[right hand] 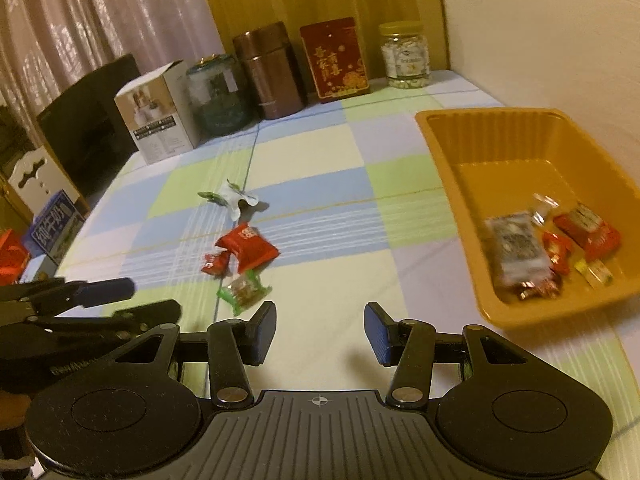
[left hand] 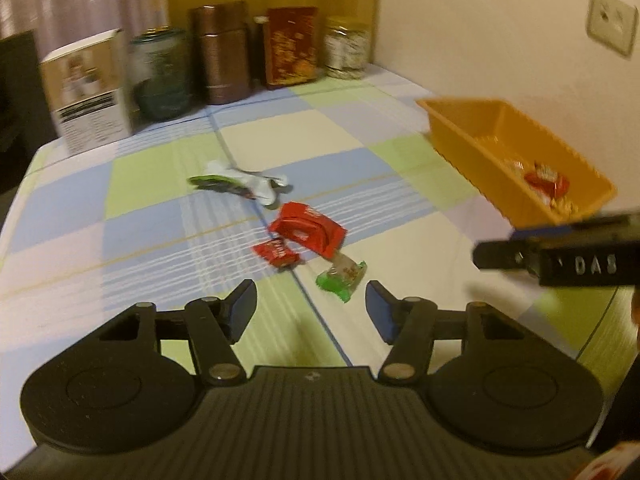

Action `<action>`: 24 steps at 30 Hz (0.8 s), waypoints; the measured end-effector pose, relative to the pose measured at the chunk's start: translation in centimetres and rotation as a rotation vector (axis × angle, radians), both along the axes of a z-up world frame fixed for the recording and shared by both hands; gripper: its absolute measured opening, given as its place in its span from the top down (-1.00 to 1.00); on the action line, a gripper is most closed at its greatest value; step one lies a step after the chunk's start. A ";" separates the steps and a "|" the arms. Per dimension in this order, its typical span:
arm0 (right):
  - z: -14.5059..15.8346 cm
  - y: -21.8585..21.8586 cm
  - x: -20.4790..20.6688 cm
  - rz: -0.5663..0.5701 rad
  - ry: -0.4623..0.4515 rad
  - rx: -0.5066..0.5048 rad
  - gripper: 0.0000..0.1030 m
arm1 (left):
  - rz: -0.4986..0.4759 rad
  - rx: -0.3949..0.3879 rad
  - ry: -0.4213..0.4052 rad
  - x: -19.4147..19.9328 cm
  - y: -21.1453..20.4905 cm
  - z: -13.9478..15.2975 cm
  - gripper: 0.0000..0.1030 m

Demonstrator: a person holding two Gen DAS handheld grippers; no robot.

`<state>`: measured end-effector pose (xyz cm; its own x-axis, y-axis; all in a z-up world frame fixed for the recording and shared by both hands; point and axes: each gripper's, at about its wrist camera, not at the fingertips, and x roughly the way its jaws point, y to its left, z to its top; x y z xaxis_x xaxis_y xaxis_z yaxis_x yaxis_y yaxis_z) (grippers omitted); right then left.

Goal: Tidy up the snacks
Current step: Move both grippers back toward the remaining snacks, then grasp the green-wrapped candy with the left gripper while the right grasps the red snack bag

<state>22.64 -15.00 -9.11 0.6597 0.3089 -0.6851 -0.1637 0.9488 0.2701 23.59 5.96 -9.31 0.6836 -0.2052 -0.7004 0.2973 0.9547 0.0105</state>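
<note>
Loose snacks lie mid-table on the checked cloth: a big red packet, a small red packet, a green-ended clear packet and a white and green wrapper. An orange tray at the right holds several snacks, among them a dark packet and red packets. My left gripper is open and empty, just short of the green packet. My right gripper is open and empty, left of the tray.
Along the back stand a white box, a green jar, a brown canister, a red tin and a clear jar. A wall runs along the right. A dark chair stands at the left.
</note>
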 end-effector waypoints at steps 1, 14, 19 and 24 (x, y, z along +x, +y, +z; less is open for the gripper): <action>-0.2 0.1 0.4 0.002 -0.001 -0.003 0.03 | -0.023 0.008 0.004 0.5 -0.3 -0.5 -0.08; -3.0 -0.3 4.2 -0.023 0.043 0.009 0.03 | -0.202 0.108 0.014 4.7 -3.2 -4.9 0.43; -3.1 -0.2 4.9 -0.022 0.041 0.004 0.03 | -0.195 0.081 0.009 4.6 -2.9 -4.8 0.50; -3.1 1.1 5.9 0.033 0.014 -0.017 0.03 | -0.125 0.026 0.000 3.1 -0.9 -4.0 0.54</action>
<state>28.52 -13.89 -12.19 0.6395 0.3180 -0.6999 -0.1909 0.9476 0.2561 26.74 5.10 -13.31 0.6536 -0.2703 -0.7069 0.4138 0.9097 0.0347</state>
